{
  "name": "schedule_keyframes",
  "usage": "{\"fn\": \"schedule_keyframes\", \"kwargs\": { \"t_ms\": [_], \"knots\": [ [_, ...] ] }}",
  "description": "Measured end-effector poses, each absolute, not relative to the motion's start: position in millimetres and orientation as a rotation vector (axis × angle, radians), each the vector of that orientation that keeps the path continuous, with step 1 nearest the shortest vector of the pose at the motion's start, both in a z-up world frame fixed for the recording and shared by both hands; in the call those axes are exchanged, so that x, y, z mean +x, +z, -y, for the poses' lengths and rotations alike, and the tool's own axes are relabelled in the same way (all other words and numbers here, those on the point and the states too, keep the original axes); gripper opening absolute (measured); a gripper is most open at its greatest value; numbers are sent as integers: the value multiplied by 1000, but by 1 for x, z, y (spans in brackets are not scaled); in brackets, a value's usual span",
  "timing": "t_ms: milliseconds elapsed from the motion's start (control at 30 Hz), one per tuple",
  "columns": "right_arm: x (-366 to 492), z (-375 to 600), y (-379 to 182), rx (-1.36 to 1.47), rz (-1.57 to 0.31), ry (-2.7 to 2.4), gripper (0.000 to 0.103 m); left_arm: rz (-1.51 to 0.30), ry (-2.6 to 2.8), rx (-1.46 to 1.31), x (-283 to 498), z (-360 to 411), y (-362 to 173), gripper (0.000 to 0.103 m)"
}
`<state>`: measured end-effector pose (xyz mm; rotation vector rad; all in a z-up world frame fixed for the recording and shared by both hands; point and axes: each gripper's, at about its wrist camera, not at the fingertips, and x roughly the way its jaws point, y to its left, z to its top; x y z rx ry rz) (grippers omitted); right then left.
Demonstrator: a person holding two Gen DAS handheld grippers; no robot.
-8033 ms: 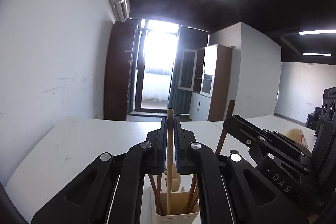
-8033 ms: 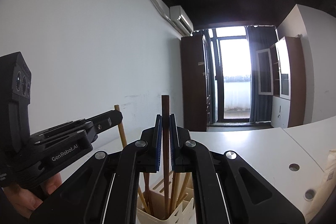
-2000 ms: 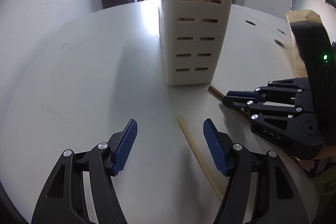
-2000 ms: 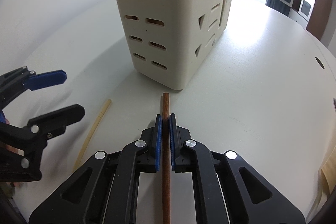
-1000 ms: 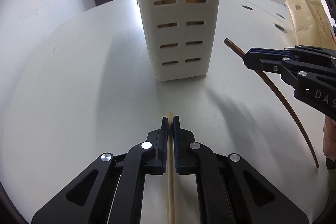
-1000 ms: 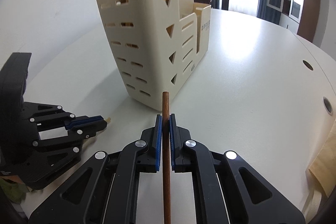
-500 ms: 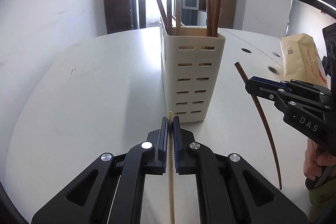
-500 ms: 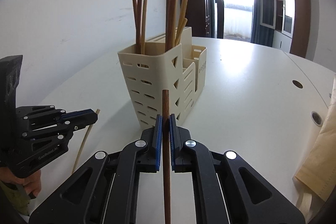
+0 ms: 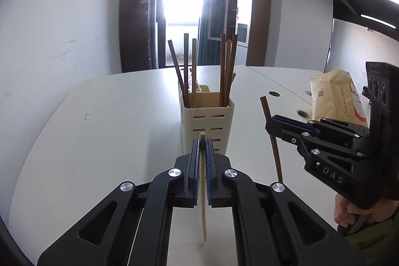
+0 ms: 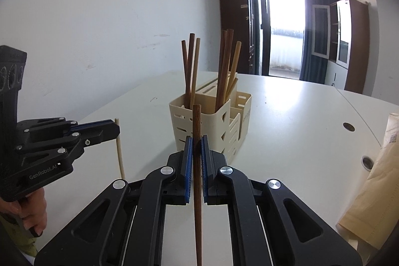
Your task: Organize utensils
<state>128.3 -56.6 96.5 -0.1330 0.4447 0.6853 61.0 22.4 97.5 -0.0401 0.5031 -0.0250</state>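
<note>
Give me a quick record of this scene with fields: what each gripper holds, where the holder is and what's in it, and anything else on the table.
left gripper: shut on a pale chopstick, held roughly upright
right gripper: shut on a dark brown chopstick, held roughly upright
utensil holder: cream, slotted, standing on the white table ahead of both grippers
holder contents: several chopsticks standing upright, dark and lighter brown
other items: tan paper bag at the table's right side
</note>
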Motion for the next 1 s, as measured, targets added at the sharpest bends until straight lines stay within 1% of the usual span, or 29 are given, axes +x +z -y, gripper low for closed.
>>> {"fn": "schedule_keyframes", "kwargs": {
  "t_ms": [500,767,1000],
  "knots": [
    [135,54,143,-96,-328,703,7,-403,-19,-11,76,-13,141,4],
    [139,52,175,-72,-238,707,7,-302,13,-6,75,-14,173,4],
    [139,56,191,-19,-174,706,7,-264,19,5,81,-9,181,4]
  ]
}}
